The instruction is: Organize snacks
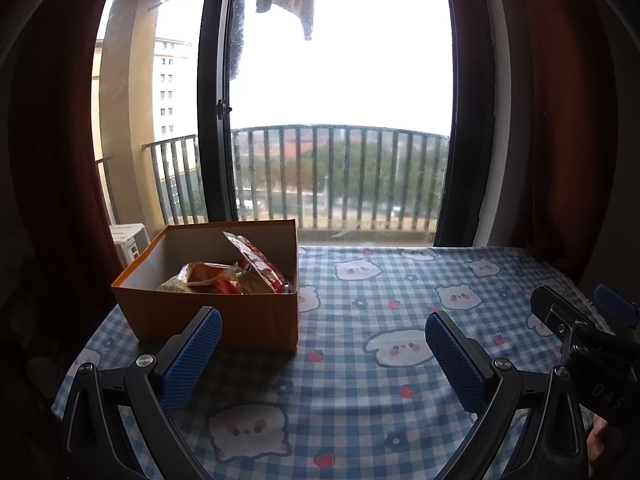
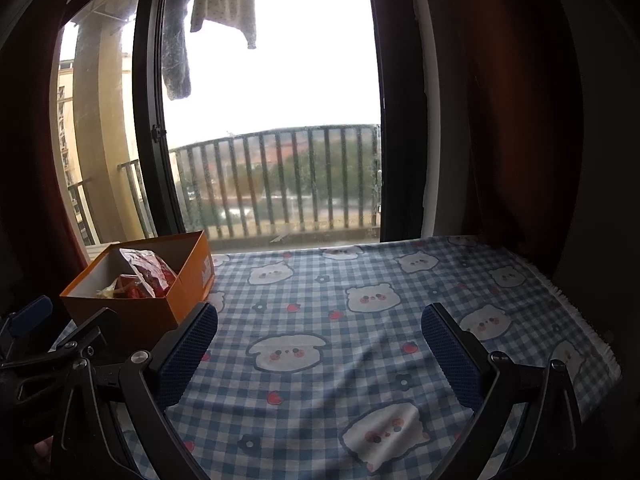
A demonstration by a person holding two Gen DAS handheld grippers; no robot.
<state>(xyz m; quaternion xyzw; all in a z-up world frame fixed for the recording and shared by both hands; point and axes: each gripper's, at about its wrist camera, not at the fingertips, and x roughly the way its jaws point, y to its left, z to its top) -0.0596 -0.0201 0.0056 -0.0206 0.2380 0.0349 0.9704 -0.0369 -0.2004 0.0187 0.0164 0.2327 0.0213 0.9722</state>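
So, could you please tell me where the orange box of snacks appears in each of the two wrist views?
Left wrist view: the orange box sits left of centre on the checked cloth, just beyond the left gripper's left finger.
Right wrist view: the box is at the far left edge of the cloth.
Shared landmark: the balcony railing behind the window.

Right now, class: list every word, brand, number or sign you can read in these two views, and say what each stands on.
"DAS" – white letters on the black body of the right gripper, cut off at the picture's edge.
White print on the orange box end wall: too blurred to read.
Snack packets in the box: print unreadable.
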